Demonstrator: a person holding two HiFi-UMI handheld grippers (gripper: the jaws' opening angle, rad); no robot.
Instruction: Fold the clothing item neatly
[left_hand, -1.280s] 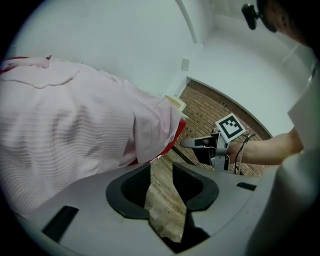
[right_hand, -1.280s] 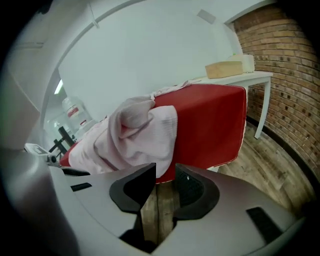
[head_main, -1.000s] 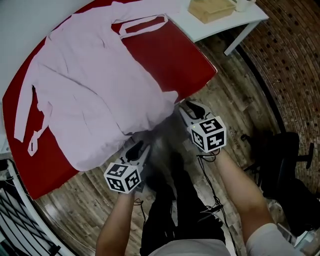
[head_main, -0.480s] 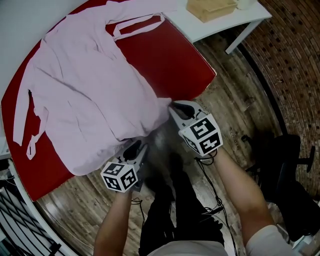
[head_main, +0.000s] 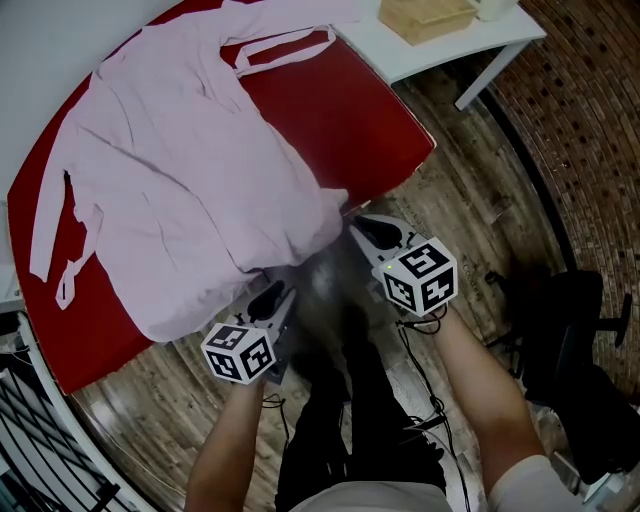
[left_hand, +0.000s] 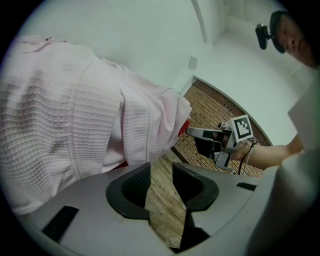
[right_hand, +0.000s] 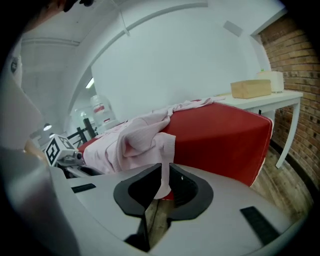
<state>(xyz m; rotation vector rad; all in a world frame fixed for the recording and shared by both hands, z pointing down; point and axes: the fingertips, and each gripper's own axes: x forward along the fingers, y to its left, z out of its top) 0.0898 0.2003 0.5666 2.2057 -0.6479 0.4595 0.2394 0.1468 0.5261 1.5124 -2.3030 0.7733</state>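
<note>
On the red worktop (head_main: 350, 110), a pink waffle-weave garment (head_main: 170, 180) is lying spread out, its near edge hanging over the side toward the person. From the head view, the right claw (head_main: 356, 220) is meeting the garment's overhanging corner. Only the right gripper view is showing the grip itself: the 2 jaws have just been closing and are pinching a thin fold of pink hem between the pads. The left claw (left_hand: 161, 170) is sitting just below the draped edge. Its own view is showing the 2 jaws standing apart with only wooden floor (left_hand: 165, 210) between them, the cloth just ahead and untouched. That view is also catching the right claw at the cloth's far corner. Beyond the red worktop, a tan box (head_main: 425, 15) is resting on a smaller white worktop (head_main: 450, 50).
</note>
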